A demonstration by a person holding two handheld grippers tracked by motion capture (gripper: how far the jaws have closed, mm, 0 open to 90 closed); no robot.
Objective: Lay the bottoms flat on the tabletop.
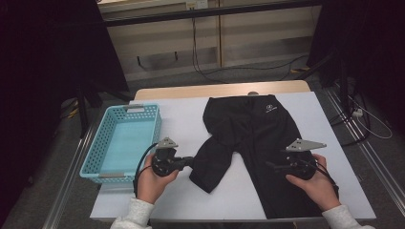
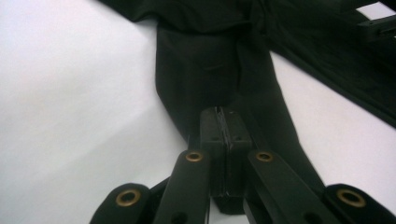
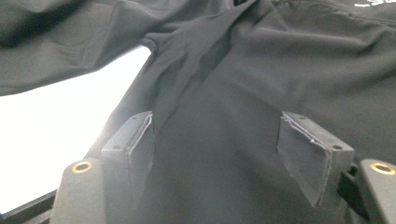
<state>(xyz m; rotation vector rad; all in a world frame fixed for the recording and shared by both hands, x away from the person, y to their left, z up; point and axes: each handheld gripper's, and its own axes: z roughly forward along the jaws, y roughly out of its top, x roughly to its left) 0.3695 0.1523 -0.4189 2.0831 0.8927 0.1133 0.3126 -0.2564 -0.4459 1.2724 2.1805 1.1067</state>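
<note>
On the white table top [image 1: 181,119], in its middle and right part, lies a pair of black fabric shorts [image 1: 258,138] with a small white logo near the waistband, which is at the far side. The right leg of the shorts lies straight and reaches to the near edge of the table. The left leg is folded inward and its end points to the near left.

The left gripper [image 1: 187,162], held by the person's left hand [image 1: 152,183], touches the outer edge of this folded leg. In the left gripper view its two black jaws are pressed together, and the edge of the black cloth [image 2: 205,84] seems to be pinched between them.

The right gripper [image 1: 273,166], in the right hand [image 1: 319,183], rests over the straight leg. In the right gripper view its jaws stand apart, with the dark cloth [image 3: 224,140] flat under them and not caught by either pad.

A light blue plastic basket [image 1: 95,157] with perforated walls stands at the left edge of the table, just beside the left hand. Behind the table there is a grey floor with black cables [image 1: 205,71].
</note>
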